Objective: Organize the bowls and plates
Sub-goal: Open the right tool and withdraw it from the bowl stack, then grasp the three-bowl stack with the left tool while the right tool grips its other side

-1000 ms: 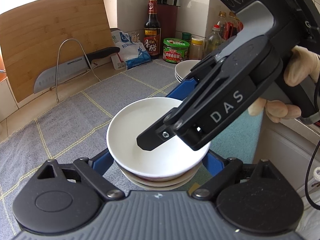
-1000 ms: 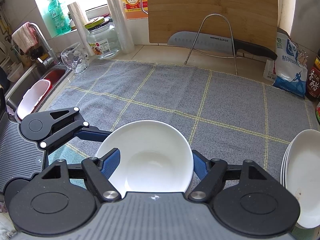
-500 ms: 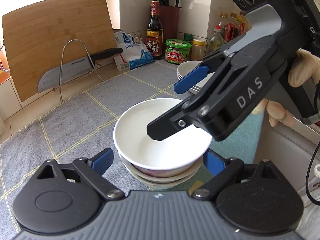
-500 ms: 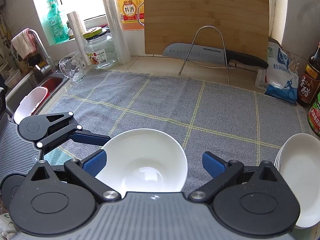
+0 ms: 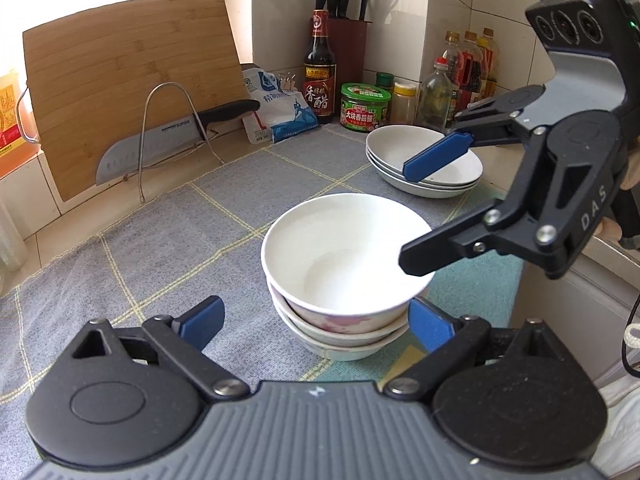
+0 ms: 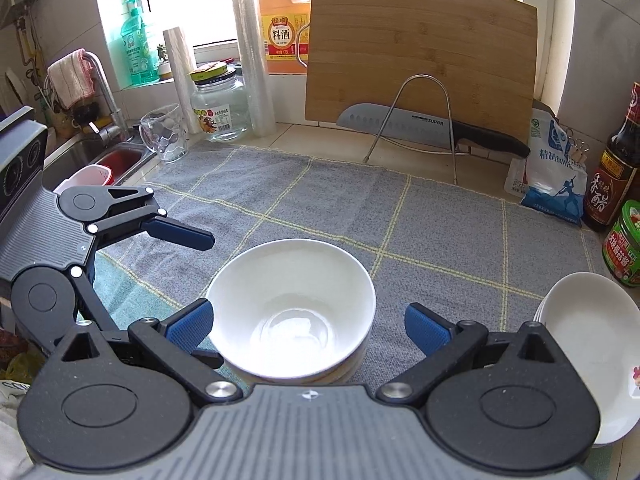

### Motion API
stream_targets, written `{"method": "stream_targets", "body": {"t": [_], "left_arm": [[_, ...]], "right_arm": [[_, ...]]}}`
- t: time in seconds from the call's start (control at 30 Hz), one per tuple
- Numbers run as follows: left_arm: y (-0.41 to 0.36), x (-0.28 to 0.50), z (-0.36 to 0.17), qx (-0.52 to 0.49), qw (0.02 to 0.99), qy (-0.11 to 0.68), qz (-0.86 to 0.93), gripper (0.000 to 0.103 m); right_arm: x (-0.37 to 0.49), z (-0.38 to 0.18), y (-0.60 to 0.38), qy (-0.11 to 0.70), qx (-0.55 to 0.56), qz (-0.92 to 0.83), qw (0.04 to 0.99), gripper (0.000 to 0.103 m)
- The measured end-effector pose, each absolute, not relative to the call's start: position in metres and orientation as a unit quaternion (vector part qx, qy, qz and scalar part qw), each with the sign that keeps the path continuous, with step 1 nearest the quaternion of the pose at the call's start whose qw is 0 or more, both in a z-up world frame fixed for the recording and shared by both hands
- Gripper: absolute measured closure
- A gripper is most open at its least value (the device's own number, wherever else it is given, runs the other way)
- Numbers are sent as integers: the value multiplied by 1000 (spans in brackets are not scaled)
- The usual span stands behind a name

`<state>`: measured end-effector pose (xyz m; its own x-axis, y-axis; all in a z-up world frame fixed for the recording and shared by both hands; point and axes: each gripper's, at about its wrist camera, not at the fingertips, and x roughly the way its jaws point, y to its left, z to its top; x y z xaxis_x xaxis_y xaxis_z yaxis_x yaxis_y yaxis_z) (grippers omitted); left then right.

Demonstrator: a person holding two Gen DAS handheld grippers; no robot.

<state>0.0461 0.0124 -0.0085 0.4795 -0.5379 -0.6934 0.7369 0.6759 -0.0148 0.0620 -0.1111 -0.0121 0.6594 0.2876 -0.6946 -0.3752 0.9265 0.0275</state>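
Jaws of left gripper (image 5: 316, 322) and right gripper (image 6: 306, 322), angled down, gape around stacked bowls (image 5: 344, 264), gripping nothing.

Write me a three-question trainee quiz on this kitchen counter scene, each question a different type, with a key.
1. True or false: the top bowl is nested in a stack of bowls on the grey cloth.
2. Multiple choice: the stack of plates lies nearest to which item? A) the sink B) the green-lidded jar C) the glass cup
3. Short answer: is the right hand-held gripper gripping the top bowl?

Key
1. True.
2. B.
3. No. Its jaws have just been opening and stand wide at either side of the bowl, pads off it. The left hand-held gripper is open too.
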Motion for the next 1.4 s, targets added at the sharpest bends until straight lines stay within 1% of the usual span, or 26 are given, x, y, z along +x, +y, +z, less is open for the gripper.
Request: {"method": "stream_targets", "body": {"t": [0.27, 0.47, 0.67, 0.77, 0.93, 1.17, 1.27, 1.4], "left_arm": [[22, 46, -18, 149, 832, 368, -389, 4], [12, 41, -25, 170, 822, 388, -381, 4], [1, 38, -33, 167, 828, 407, -347, 4], [-3, 36, -38, 152, 835, 421, -320, 4], [-10, 35, -47, 116, 841, 447, -282, 4], [-17, 32, -56, 112, 839, 462, -266, 4], [-18, 34, -56, 130, 835, 455, -280, 4], [-17, 39, -56, 167, 829, 430, -314, 4]], "right_arm": [[43, -35, -114, 392, -81, 195, 895, 0], [49, -72, -114, 427, -110, 198, 876, 0], [64, -107, -120, 457, -139, 227, 849, 0], [64, -110, -120, 439, -172, 255, 844, 0], [62, -114, -132, 407, -178, 290, 848, 0], [51, -120, -152, 348, -176, 329, 860, 0], [55, -119, -152, 349, -181, 338, 855, 0], [68, -113, -143, 372, -194, 335, 844, 0]]}}
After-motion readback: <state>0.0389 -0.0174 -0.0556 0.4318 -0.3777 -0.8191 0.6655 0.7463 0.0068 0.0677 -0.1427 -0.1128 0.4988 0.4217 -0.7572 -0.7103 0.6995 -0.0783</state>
